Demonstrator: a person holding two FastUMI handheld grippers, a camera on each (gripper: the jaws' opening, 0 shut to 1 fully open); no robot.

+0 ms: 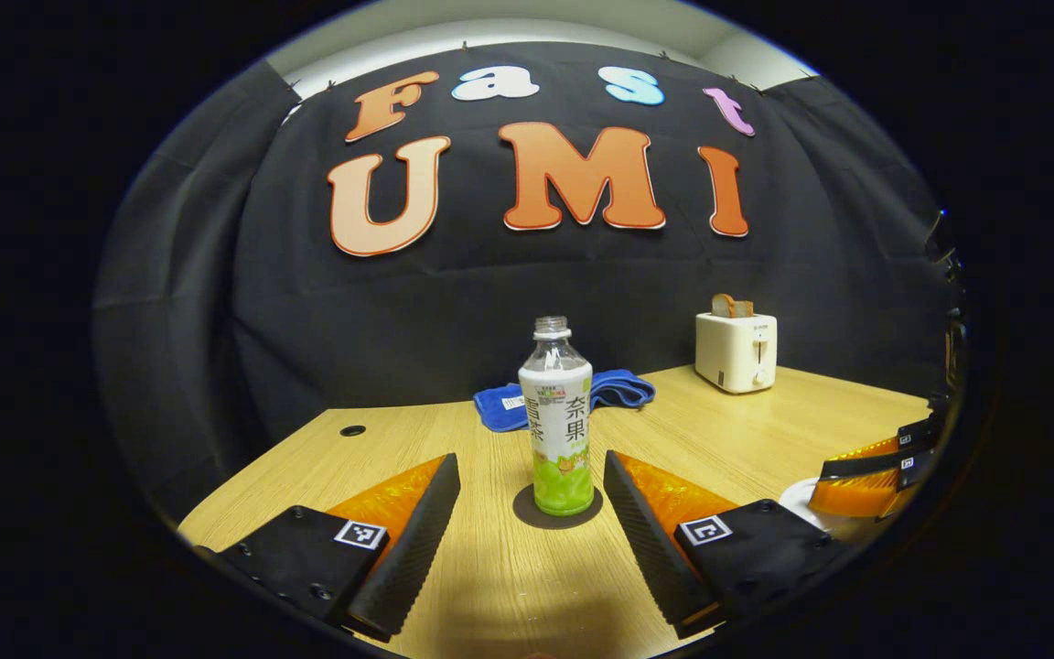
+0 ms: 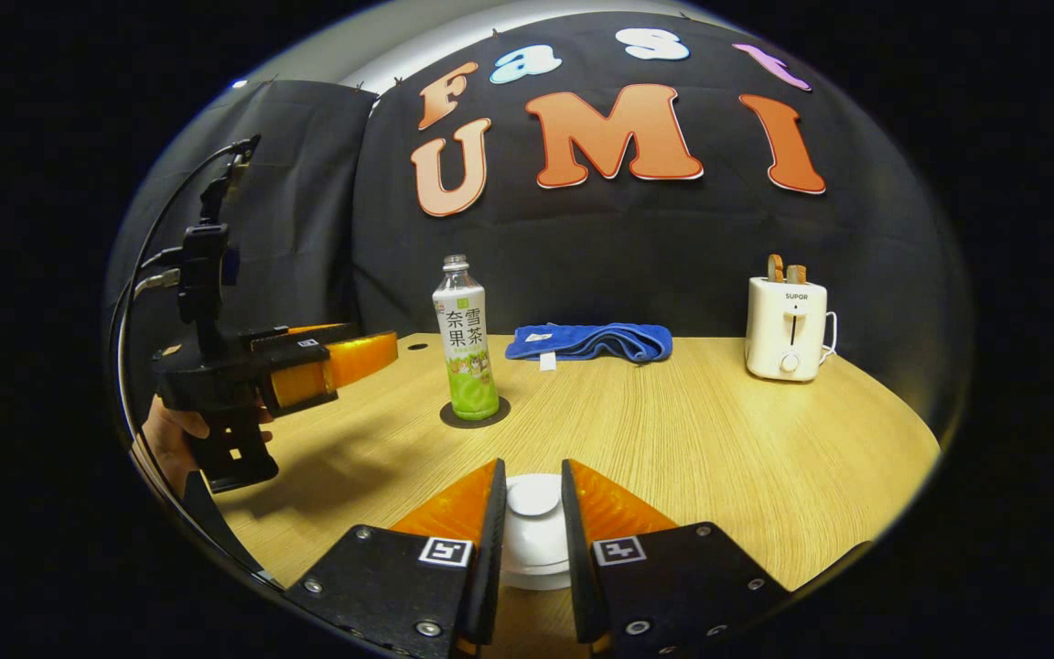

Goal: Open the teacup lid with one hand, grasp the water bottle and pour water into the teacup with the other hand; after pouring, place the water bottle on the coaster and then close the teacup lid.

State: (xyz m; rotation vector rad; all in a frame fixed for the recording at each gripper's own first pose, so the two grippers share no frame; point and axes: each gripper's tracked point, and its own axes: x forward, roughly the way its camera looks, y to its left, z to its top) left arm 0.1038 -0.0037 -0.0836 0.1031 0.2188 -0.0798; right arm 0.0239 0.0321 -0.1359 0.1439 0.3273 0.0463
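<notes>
Water bottle (image 1: 557, 421), uncapped and upright on the dark coaster (image 1: 527, 509) on the wooden table (image 2: 719, 439), left gripper (image 1: 532, 499) spread wide either side without touching; right gripper (image 2: 532, 499) closed narrowly on the knob of the white teacup lid (image 2: 534, 513); blue cloth (image 2: 591, 340) and toaster (image 2: 786, 328) behind.

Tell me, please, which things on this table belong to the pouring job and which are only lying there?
Belong to the job:
- water bottle, uncapped
- coaster under the bottle
- teacup lid, between the right gripper's fingers
- left gripper, open towards the bottle

Only lying there:
- blue towel
- toaster with bread in it
</notes>
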